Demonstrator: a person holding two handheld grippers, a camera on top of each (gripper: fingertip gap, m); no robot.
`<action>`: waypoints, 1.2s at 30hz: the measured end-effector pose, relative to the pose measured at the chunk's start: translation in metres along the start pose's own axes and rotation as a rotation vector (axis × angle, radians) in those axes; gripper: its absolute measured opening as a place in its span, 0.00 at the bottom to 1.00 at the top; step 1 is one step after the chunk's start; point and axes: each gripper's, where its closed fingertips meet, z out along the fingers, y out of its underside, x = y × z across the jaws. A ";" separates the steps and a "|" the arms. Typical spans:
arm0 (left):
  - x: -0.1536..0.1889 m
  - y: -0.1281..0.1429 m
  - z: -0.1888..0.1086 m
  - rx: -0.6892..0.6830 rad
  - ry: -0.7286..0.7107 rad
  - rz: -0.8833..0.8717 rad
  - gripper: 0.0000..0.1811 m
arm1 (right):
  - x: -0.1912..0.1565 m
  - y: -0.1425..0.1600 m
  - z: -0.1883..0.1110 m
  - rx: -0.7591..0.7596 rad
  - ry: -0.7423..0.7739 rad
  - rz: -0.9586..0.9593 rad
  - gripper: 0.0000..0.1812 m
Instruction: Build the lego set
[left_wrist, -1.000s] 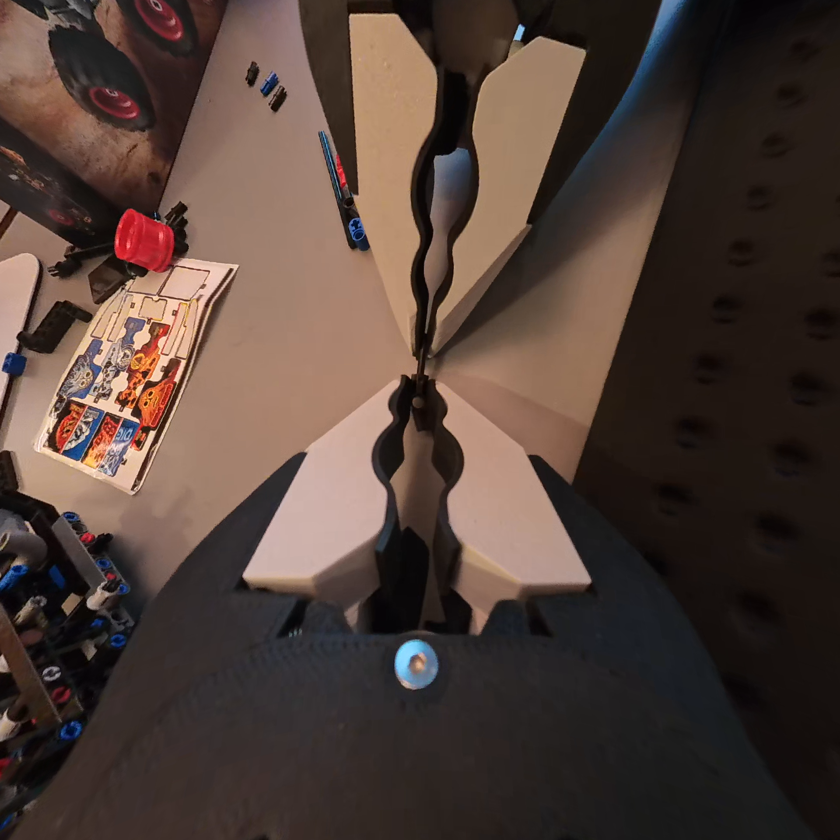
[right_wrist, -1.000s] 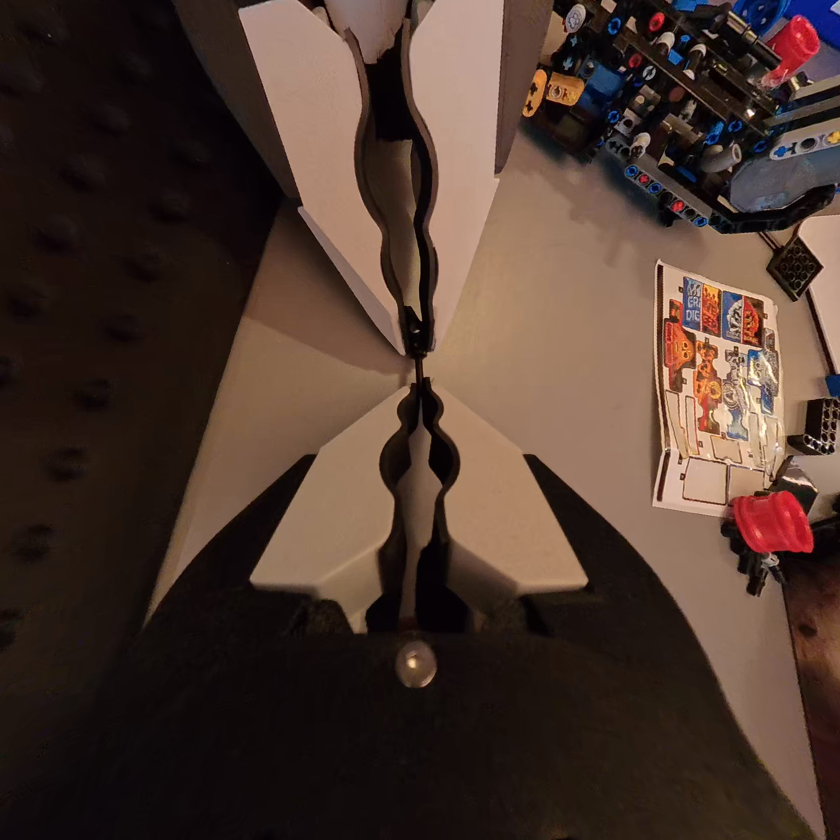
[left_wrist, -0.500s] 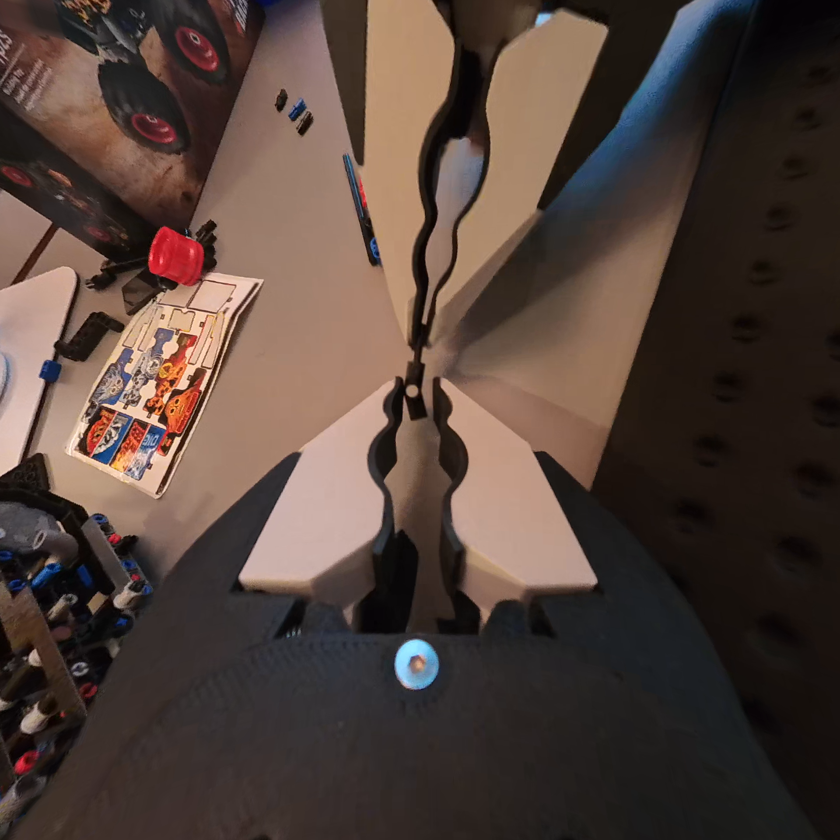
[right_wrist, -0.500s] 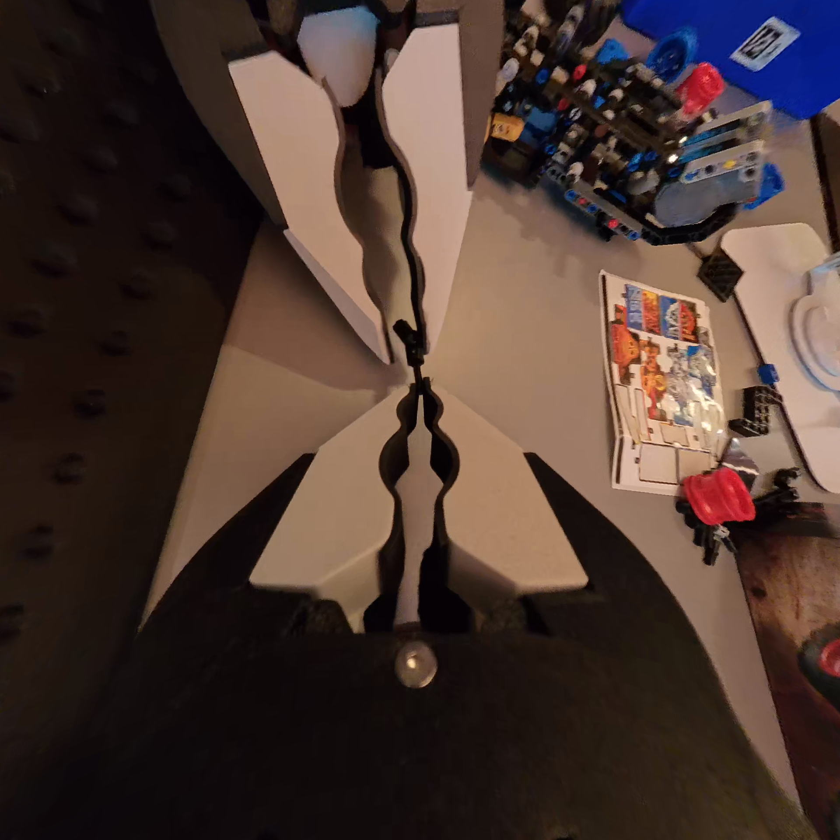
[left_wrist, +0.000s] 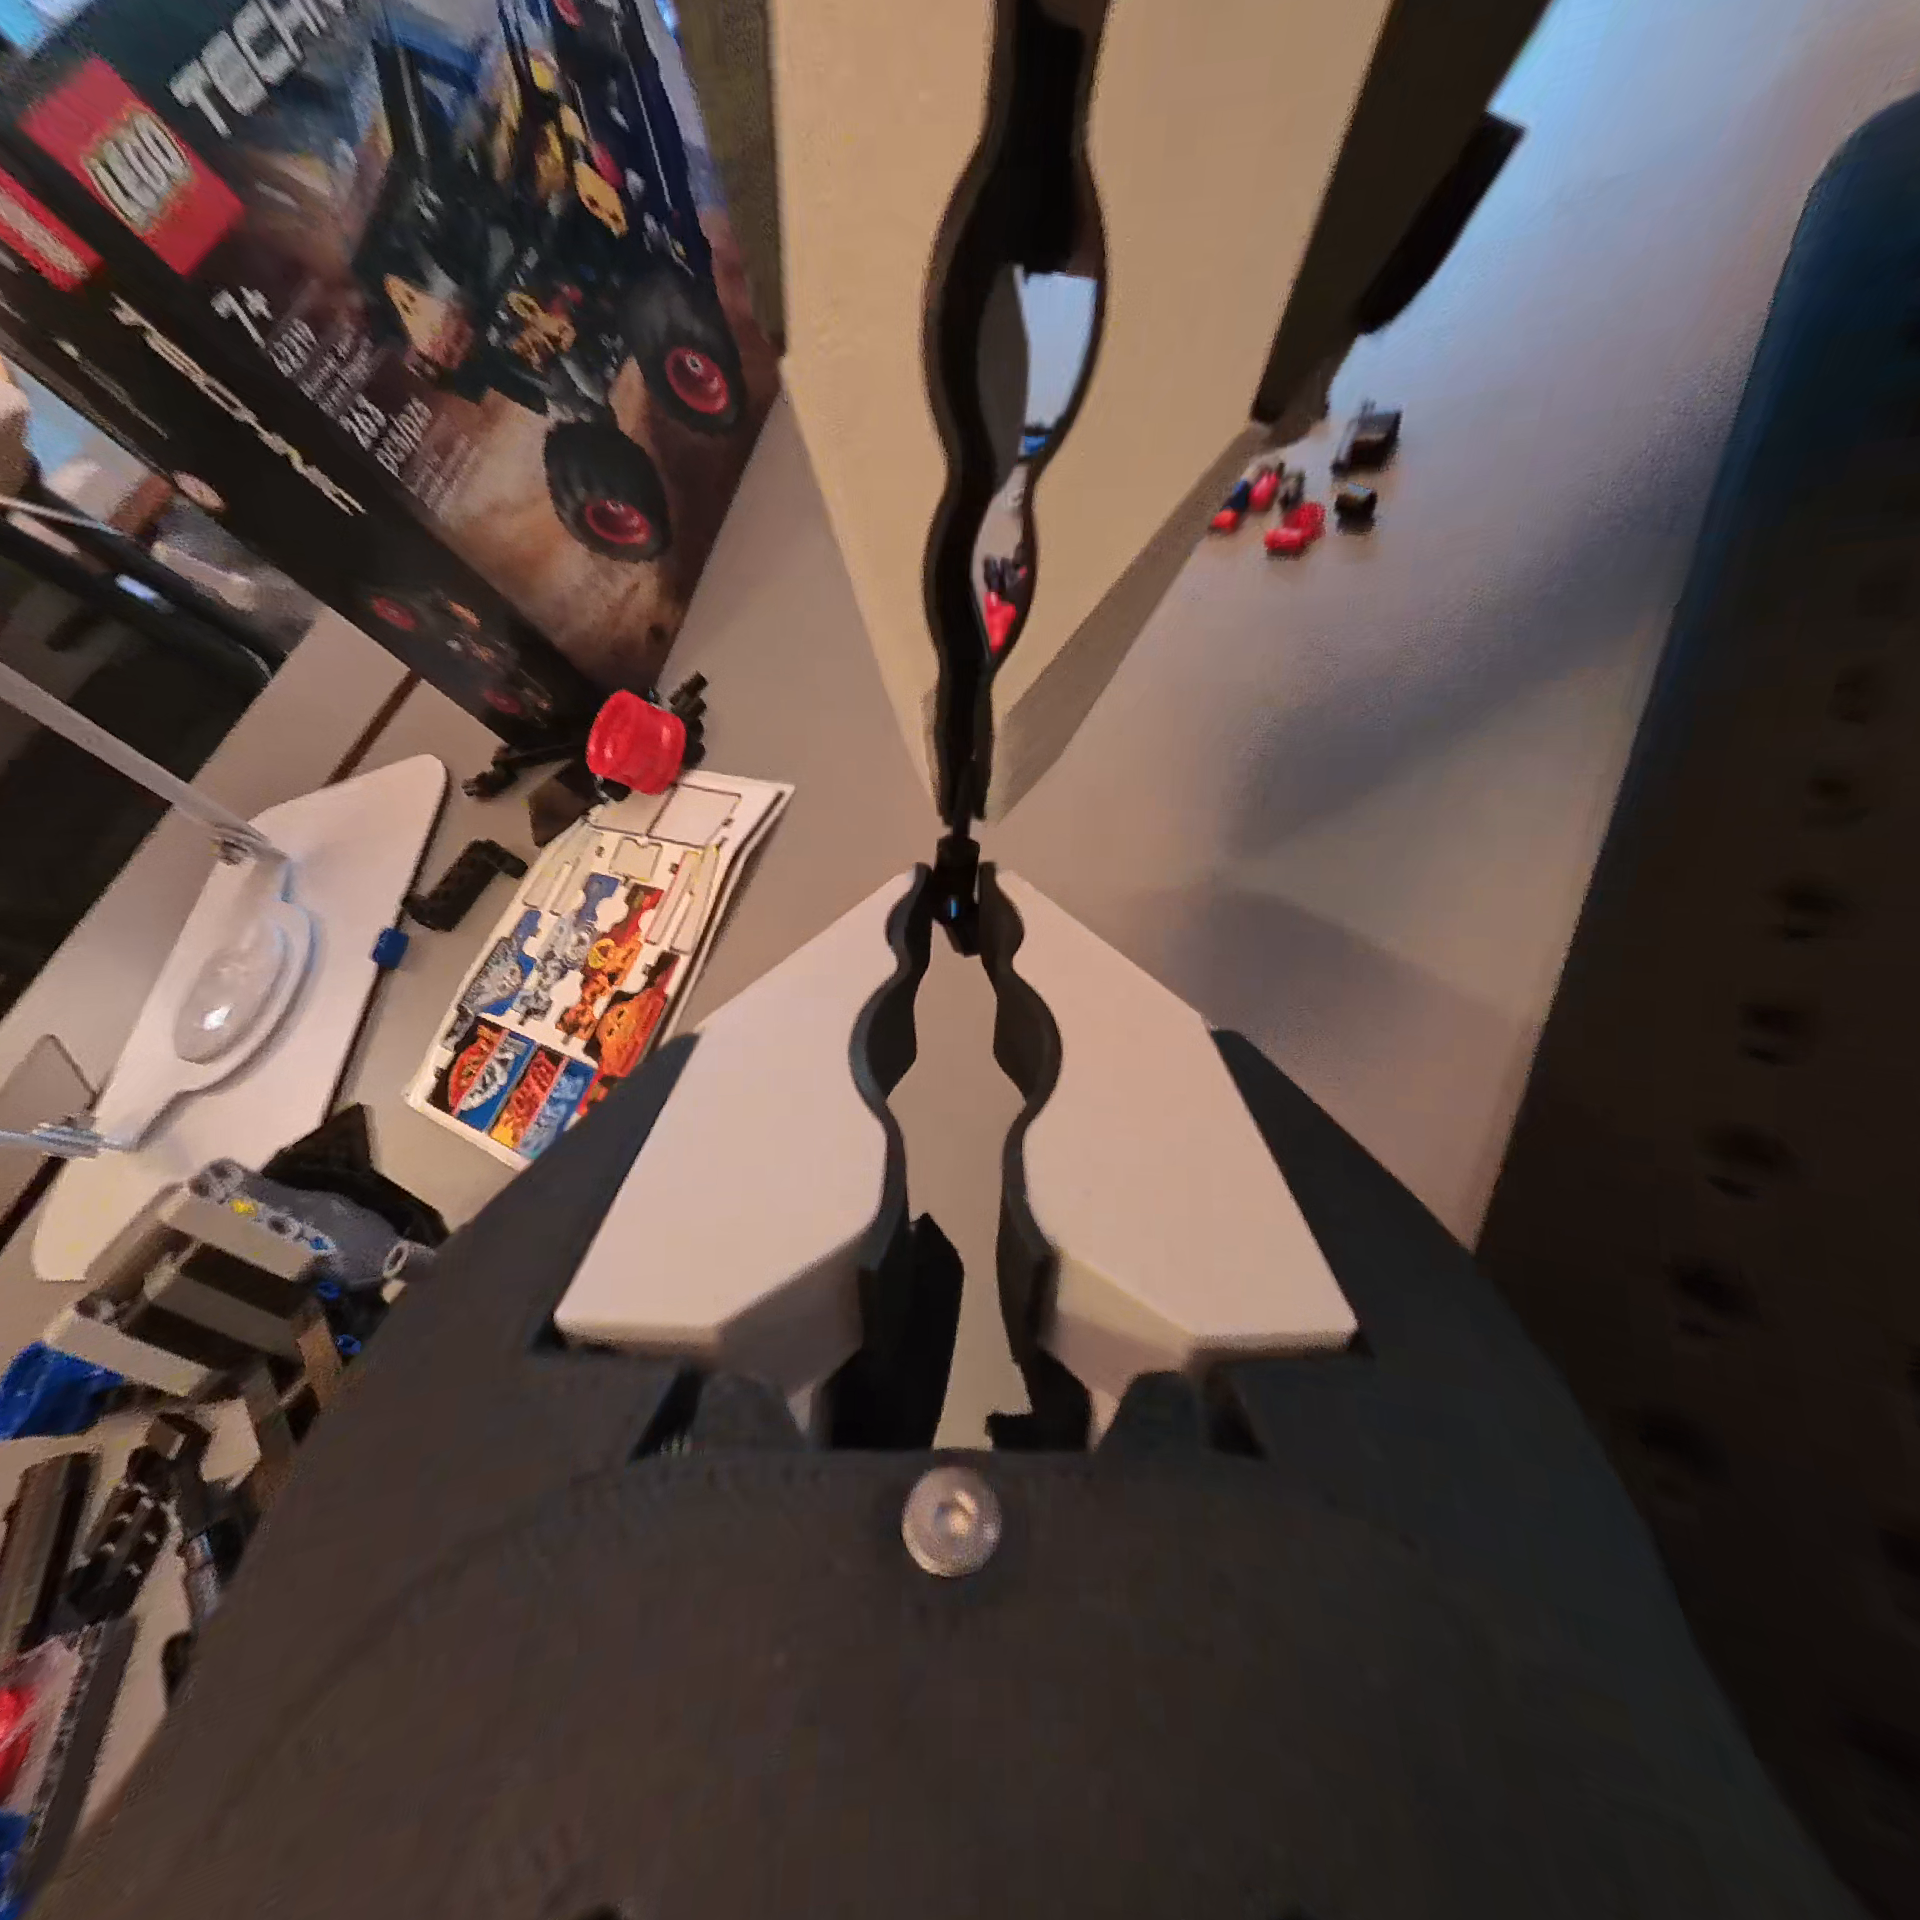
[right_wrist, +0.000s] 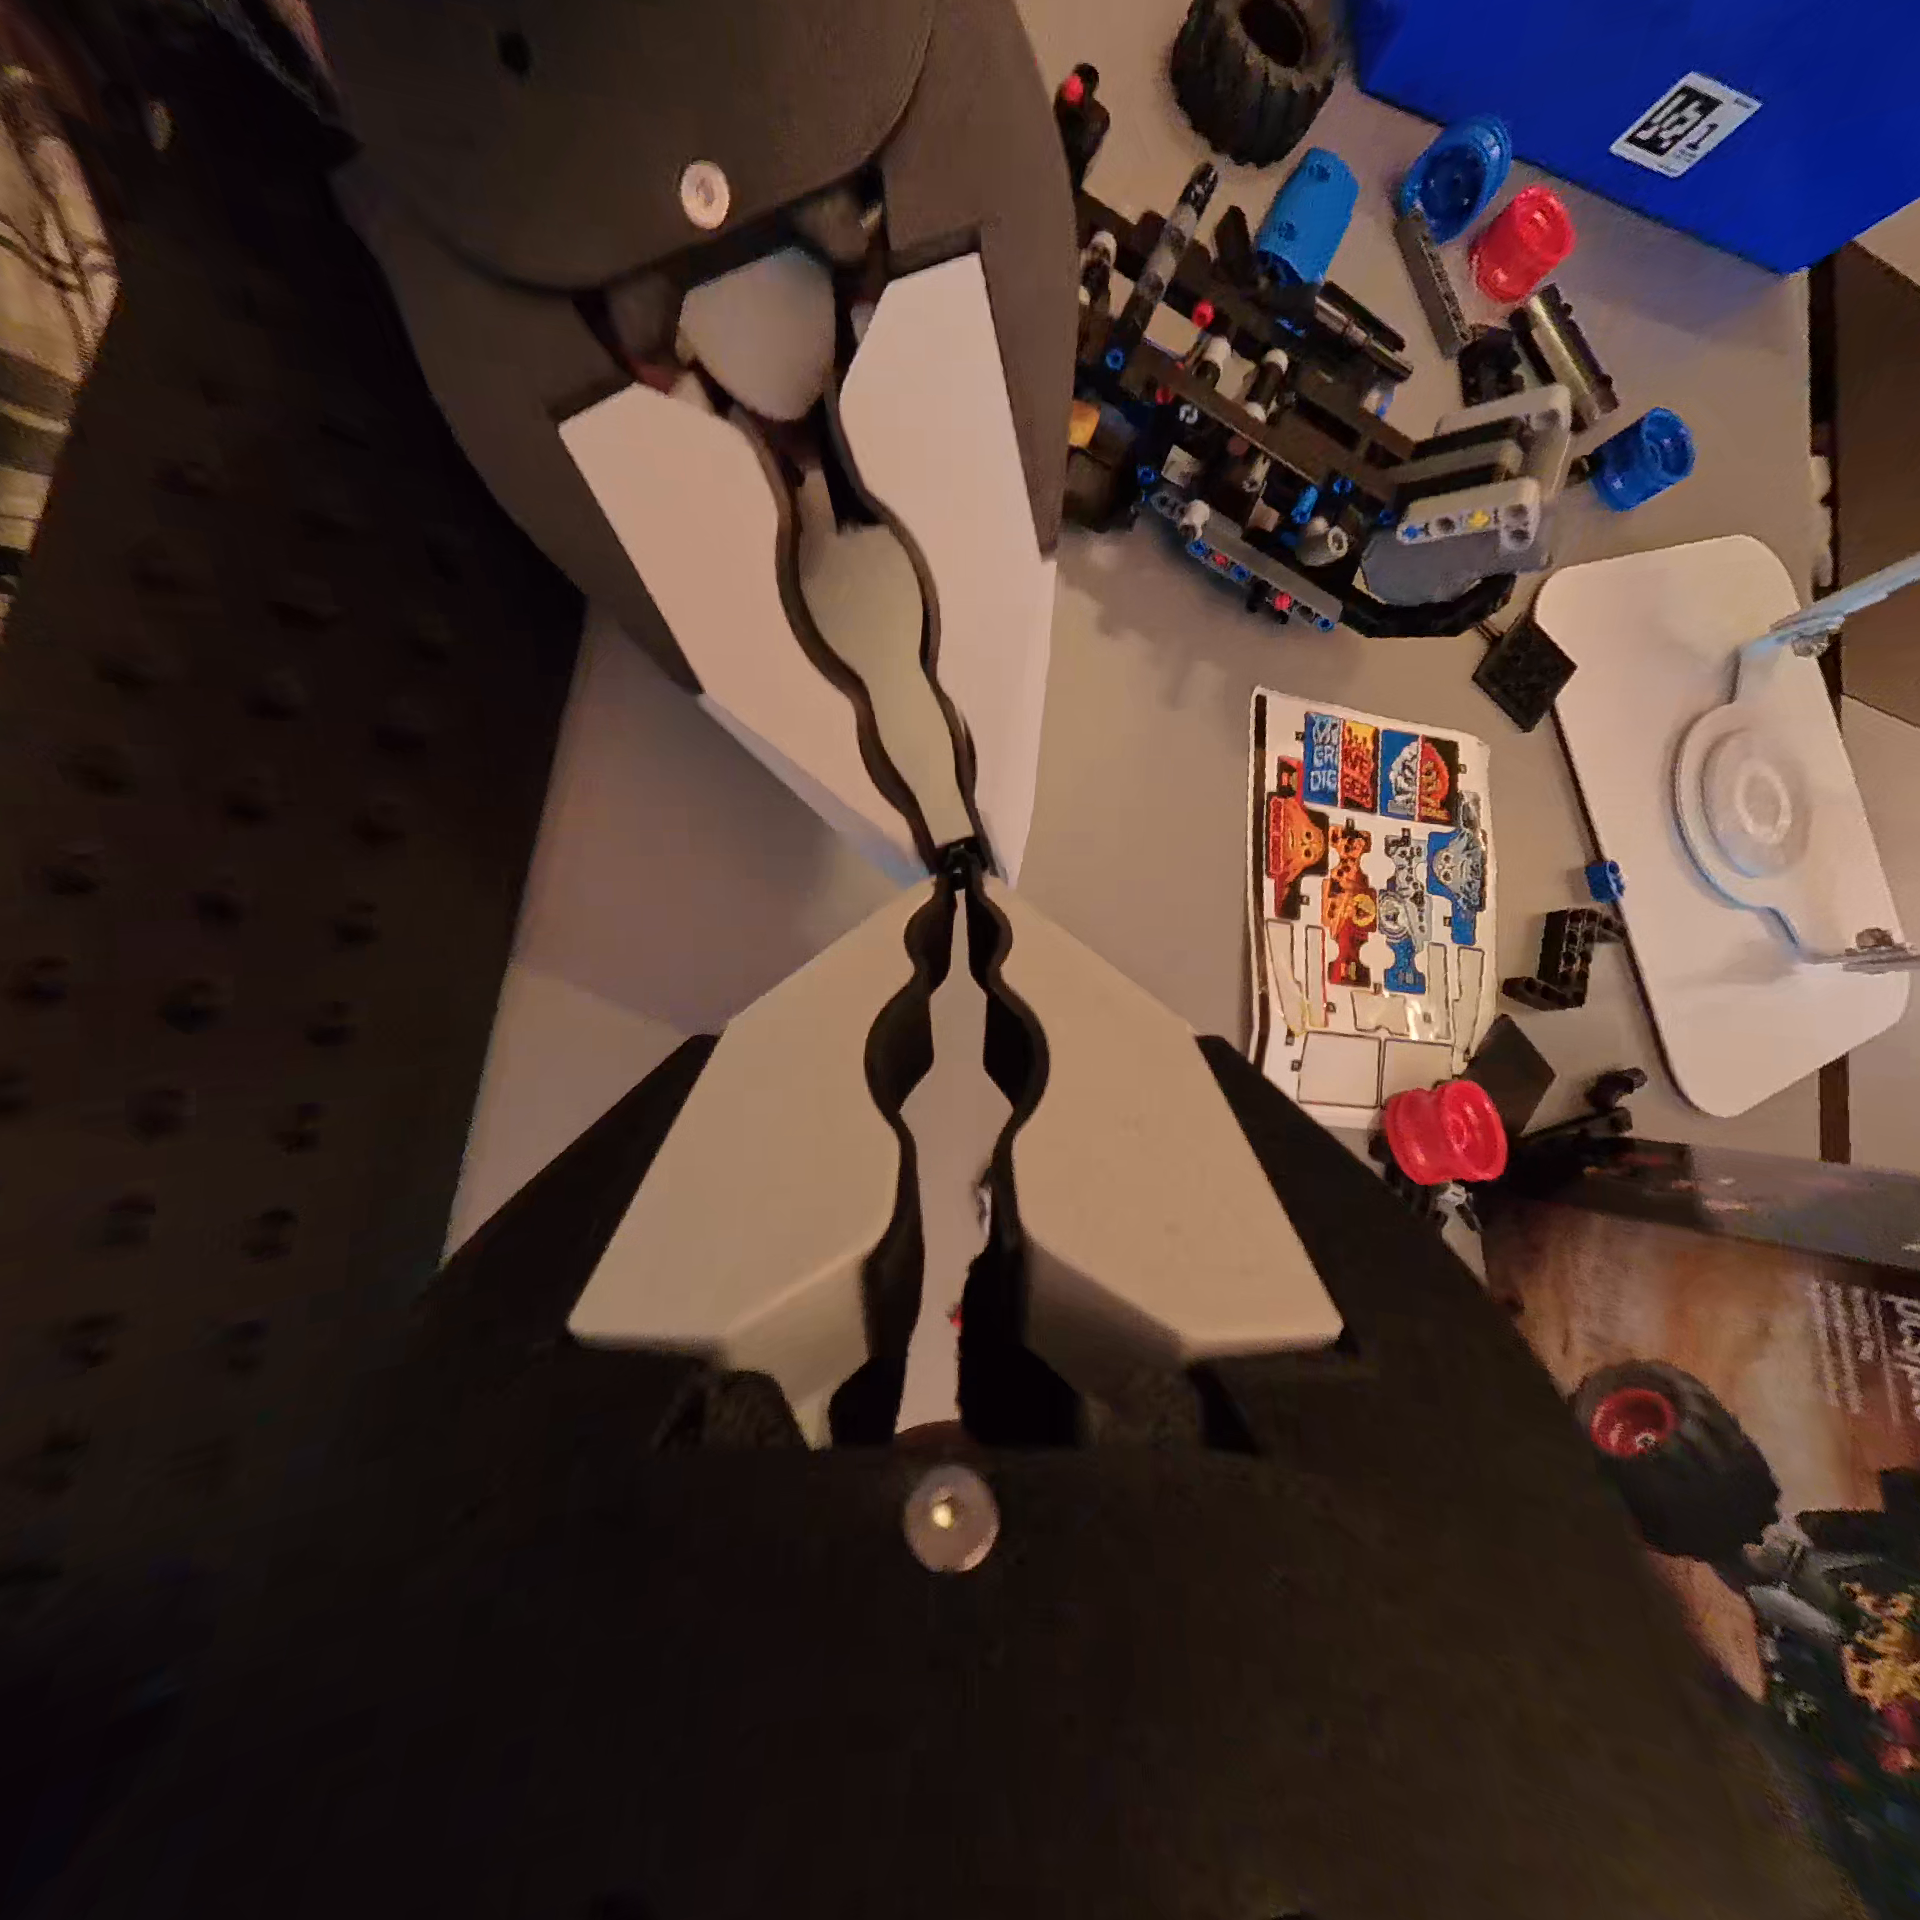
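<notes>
My left gripper (left_wrist: 952, 909) and right gripper (right_wrist: 956, 914) meet tip to tip above the grey table. The left one is shut on a small black connector (left_wrist: 956, 868). The right gripper, which comes in from the top of the left wrist view (left_wrist: 961, 795), is shut on a thin black pin that touches the connector. In the right wrist view the joined black pieces (right_wrist: 954, 868) show between the two pairs of tips, with the left gripper (right_wrist: 951, 847) coming in from above. How far the pin sits in the connector is hidden.
The part-built truck chassis (right_wrist: 1299, 447) lies beyond a sticker sheet (right_wrist: 1371, 894). A red wheel hub (right_wrist: 1449, 1132), the set's box (left_wrist: 416, 312), a white board (right_wrist: 1714, 935), a blue bin (right_wrist: 1662, 104), a black tyre (right_wrist: 1252, 73) and small loose pieces (left_wrist: 1299, 499) lie around. A dark padded surface (left_wrist: 1766, 1039) borders the table.
Both grippers have stayed tip to tip and shut while lifting and tilting together, so more of the box, the board and the chassis shows. The pin and connector look pushed closer.
</notes>
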 end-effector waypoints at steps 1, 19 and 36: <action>0.000 -0.004 -0.001 0.016 -0.009 0.005 0.04 | 0.001 -0.005 -0.001 0.003 -0.008 -0.003 0.00; -0.034 -0.019 -0.009 0.057 -0.129 0.018 0.04 | 0.029 -0.024 -0.008 0.317 0.109 0.036 0.00; -0.054 -0.023 -0.009 0.054 -0.176 0.054 0.04 | 0.047 -0.018 -0.023 0.345 0.218 0.070 0.00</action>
